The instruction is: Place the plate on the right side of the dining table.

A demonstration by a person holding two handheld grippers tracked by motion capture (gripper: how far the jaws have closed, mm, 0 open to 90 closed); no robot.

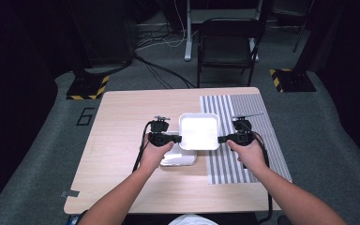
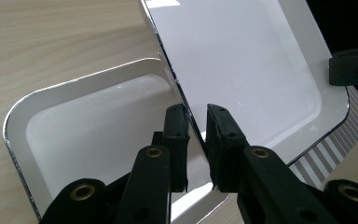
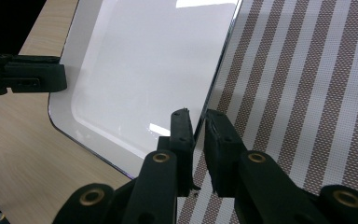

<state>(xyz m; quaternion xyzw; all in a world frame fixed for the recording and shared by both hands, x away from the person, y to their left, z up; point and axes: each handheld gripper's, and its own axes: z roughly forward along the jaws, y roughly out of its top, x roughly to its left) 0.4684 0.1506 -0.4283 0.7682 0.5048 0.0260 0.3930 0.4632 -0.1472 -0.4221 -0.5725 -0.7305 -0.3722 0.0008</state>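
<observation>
- Now mid-carry, by the look of it: upper white tray (image 1: 198, 131) gripped at both side rims and held off the wooden table (image 1: 122, 140), apparently level.
- Left gripper (image 2: 196, 122) clamped on the tray's left rim, jaws nearly closed, thin rim edge sandwiched between the pads; same gripper seen in the high view (image 1: 177, 138) at the tray's left edge.
- Right gripper (image 3: 196, 122) clamped likewise on the opposite rim, jaws nearly closed with only the rim between them; seen in the high view (image 1: 221, 139) at the tray's right edge.
- Second white tray (image 2: 98, 135) flat on the table, below and to the left of the left gripper's fingers, partly under the held tray; seen in the high view (image 1: 178, 158) just nearer the person than the held one.
- Striped mat (image 3: 307, 93) directly beyond and to the right of the right gripper's fingers, held tray's right edge overlapping it.
- Contents: held tray empty, glossy inside catching a light reflection; lower tray empty as far as its uncovered part shows.
- Done, judging from the layout: upper tray grasped and separated from the lower one.
- Left, as a judgement: setting the held tray down, probably on the striped mat, then releasing both rims; destination not certain from these views.
</observation>
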